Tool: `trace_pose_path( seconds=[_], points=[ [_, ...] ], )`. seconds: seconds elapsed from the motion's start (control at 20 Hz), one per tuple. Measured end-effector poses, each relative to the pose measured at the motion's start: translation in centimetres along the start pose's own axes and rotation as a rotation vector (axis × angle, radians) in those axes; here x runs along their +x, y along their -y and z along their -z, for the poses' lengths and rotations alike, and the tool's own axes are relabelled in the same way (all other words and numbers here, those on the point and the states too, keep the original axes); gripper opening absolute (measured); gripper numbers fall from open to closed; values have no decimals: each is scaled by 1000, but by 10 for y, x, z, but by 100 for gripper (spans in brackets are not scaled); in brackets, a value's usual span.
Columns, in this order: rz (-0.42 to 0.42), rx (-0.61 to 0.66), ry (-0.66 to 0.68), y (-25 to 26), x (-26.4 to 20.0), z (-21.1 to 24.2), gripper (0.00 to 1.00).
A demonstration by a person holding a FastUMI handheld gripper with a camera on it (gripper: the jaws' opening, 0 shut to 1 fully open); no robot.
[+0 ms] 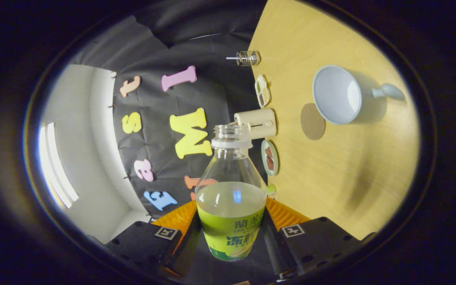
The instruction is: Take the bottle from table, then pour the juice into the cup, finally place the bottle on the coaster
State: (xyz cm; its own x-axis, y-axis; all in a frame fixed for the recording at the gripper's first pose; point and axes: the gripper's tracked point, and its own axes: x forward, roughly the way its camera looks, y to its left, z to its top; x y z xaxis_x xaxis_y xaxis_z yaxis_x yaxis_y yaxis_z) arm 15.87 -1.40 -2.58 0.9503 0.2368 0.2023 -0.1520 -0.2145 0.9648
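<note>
Gripper view, gripper (231,231) clamped on an uncapped juice bottle (231,206) (part full), cup (339,95) and round coaster (313,121) beyond the fingers on the wooden table (350,170).

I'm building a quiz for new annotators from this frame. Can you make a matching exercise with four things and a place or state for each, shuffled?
Things:
1. bottle
2. cup
3. coaster
4. gripper

Places or states:
A. flat brown disc on the table, beside the cup
B. cap off, partly full of juice, held between the fingers
C. pale blue, empty, with a handle, on the table
D. closed on the bottle's labelled body

Pairs: 1-B, 2-C, 3-A, 4-D
</note>
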Motion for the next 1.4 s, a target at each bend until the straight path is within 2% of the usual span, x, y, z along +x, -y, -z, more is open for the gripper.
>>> trace_pose_path(
  seconds=[0.2,0.65,0.95,1.4],
  points=[
    [3,66,1,3,2,-3,80],
    [17,122,-15,0,9,-1,80],
    [4,133,-5,-4,6,-2,80],
    [-22,221,5,-11,1,-13,79]
  ],
)
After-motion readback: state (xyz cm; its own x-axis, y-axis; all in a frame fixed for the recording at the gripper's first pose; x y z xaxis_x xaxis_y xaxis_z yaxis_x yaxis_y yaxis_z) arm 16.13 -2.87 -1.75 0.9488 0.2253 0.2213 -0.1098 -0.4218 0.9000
